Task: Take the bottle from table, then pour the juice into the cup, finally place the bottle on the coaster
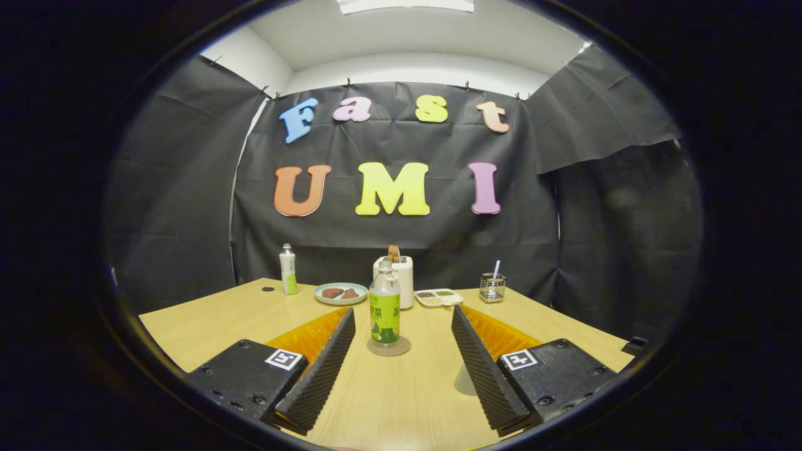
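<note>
A clear bottle (pixel 385 307) with a green label and pale liquid stands upright on a round brown coaster (pixel 389 348) on the wooden table (pixel 401 394). It stands just beyond my fingertips, slightly left of the midline. My gripper (pixel 403 312) is open, with its fingers wide apart on either side and nothing between them. A pale, cup-like shape (pixel 464 381) sits on the table against the inner side of the right finger, mostly hidden by it.
Along the table's far edge stand a small white-and-green bottle (pixel 288 269), a plate (pixel 340 293) with brown pieces, a white container (pixel 403 279) with a brown handle, a small divided tray (pixel 438 297) and a wire holder (pixel 492 288). Black cloth walls the booth.
</note>
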{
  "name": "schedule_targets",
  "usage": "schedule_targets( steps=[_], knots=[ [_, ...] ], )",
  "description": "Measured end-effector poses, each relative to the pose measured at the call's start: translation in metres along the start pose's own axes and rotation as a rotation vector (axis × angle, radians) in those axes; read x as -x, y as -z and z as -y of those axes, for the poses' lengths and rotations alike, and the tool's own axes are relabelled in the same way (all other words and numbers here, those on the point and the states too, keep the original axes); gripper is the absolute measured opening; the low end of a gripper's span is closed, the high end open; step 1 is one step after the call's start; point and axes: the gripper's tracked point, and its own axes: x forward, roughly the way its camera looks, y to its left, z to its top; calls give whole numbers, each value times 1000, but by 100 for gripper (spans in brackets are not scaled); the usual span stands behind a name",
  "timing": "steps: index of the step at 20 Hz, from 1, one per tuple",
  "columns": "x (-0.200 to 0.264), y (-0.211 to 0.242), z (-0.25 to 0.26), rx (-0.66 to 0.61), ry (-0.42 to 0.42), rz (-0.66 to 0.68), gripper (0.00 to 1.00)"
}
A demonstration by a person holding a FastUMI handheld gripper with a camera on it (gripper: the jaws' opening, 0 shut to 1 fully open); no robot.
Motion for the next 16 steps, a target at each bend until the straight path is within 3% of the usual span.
schedule_targets(
  steps=[16],
  knots=[
    [0, -4, 0, 13, 3, 14, 100]
  ],
)
